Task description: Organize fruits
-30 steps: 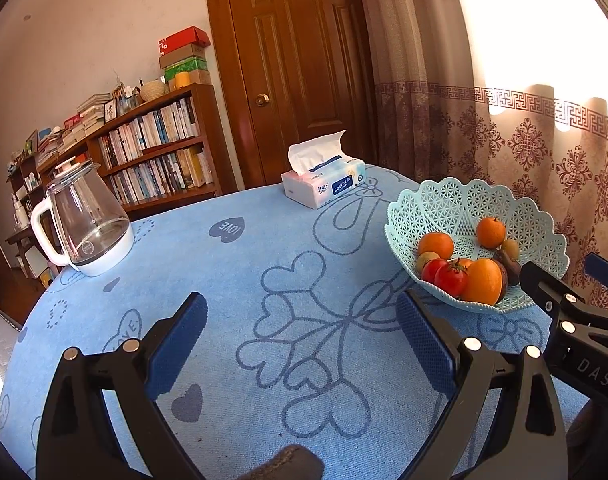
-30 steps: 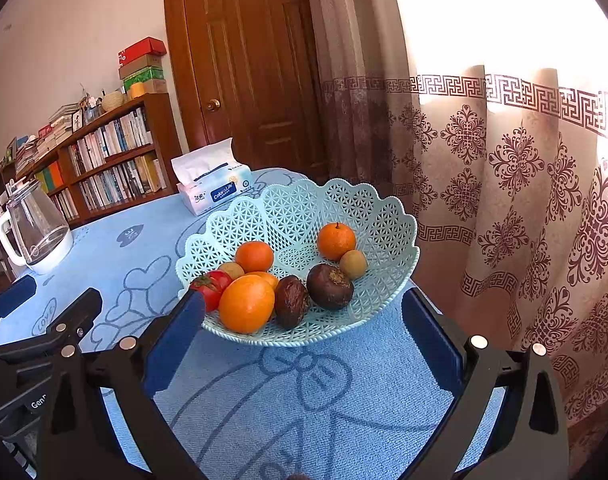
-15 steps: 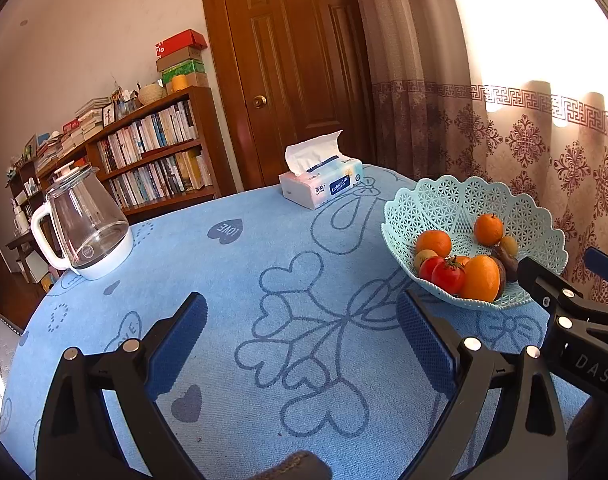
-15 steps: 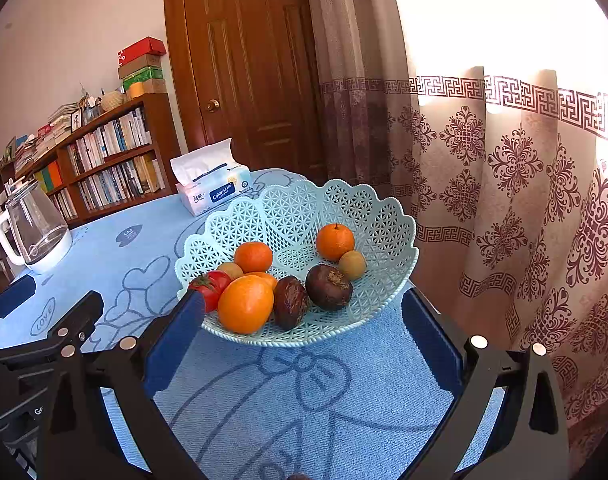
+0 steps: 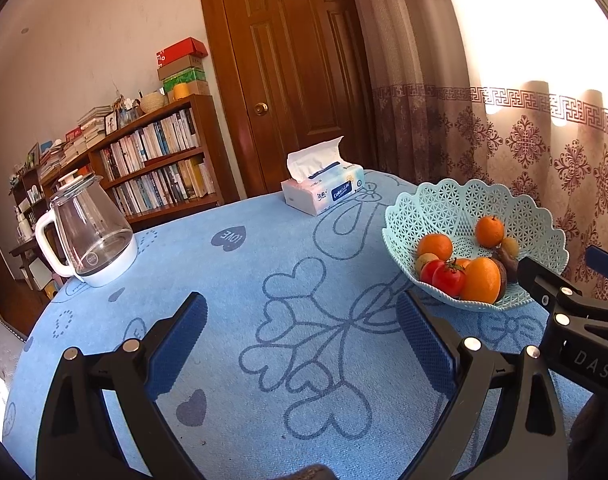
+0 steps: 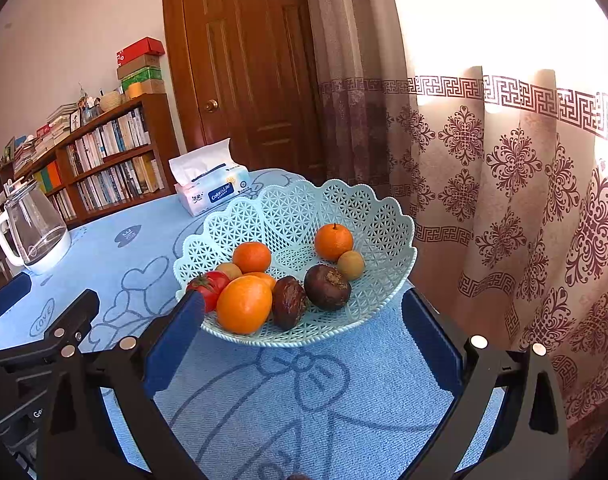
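A pale green lattice basket (image 6: pixel 368 216) (image 5: pixel 456 200) stands at the right end of the blue table. It holds several fruits: oranges (image 6: pixel 243 304), a tomato (image 6: pixel 209 284), two dark brown fruits (image 6: pixel 327 287) and small tan fruits (image 6: pixel 351 265). My right gripper (image 6: pixel 304 324) is open and empty, low over the cloth just in front of the basket. My left gripper (image 5: pixel 301 320) is open and empty over the middle of the table, left of the basket. The right gripper shows at the right edge of the left wrist view (image 5: pixel 564 304).
A tissue box (image 5: pixel 324 192) sits at the table's far edge. A glass kettle (image 5: pixel 89 236) stands at the far left. A patterned curtain (image 6: pixel 504 160) hangs close behind the basket. A door and bookshelf (image 5: pixel 155 160) lie beyond the table.
Both grippers have drifted back a little. The basket and fruits have not moved. Both grippers stay open.
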Demonstrator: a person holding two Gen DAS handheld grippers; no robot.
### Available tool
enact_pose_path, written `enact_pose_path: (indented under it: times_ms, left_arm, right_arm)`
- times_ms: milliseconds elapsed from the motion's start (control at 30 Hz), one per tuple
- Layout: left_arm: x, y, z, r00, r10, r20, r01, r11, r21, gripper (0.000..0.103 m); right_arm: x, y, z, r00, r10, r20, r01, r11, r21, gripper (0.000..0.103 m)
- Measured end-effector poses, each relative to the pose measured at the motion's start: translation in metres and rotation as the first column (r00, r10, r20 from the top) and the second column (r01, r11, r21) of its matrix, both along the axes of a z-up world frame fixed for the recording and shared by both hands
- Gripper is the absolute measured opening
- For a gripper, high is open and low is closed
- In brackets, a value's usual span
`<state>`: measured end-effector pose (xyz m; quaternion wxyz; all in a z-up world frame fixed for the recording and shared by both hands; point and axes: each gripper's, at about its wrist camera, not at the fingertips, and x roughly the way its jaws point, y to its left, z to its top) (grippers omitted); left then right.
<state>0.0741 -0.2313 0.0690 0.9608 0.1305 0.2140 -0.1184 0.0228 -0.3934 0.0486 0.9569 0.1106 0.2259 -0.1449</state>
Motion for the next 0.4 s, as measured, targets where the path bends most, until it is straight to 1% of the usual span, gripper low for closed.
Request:
enact_pose_path:
  times_ms: [133,267,400]
  left_arm:
    - [-0.0002,0.0003,0.0002,1.0,-0.002,-0.006,0.002,1.0,-0.002,0.095]
    - [0.0011,0.0019,-0.0005,0.999,-0.002,-0.032,0.001,1.0,-0.014,0.095]
    - [-0.0006,0.0032,-0.0024,0.999,0.001,-0.037,-0.002,1.0,-0.005,0.095]
  right_arm:
    - [0.0,0.0002,-0.0001,1.0,0.0,0.0,0.0,1.0,0.0,0.1]
    - [0.0,0.0,0.0001,1.0,0.001,0.0,-0.001,1.0,0.0,0.1]
    - [-0.0006,-0.0004,-0.0001,1.0,0.0,0.0,0.0,1.0,-0.003,0.1]
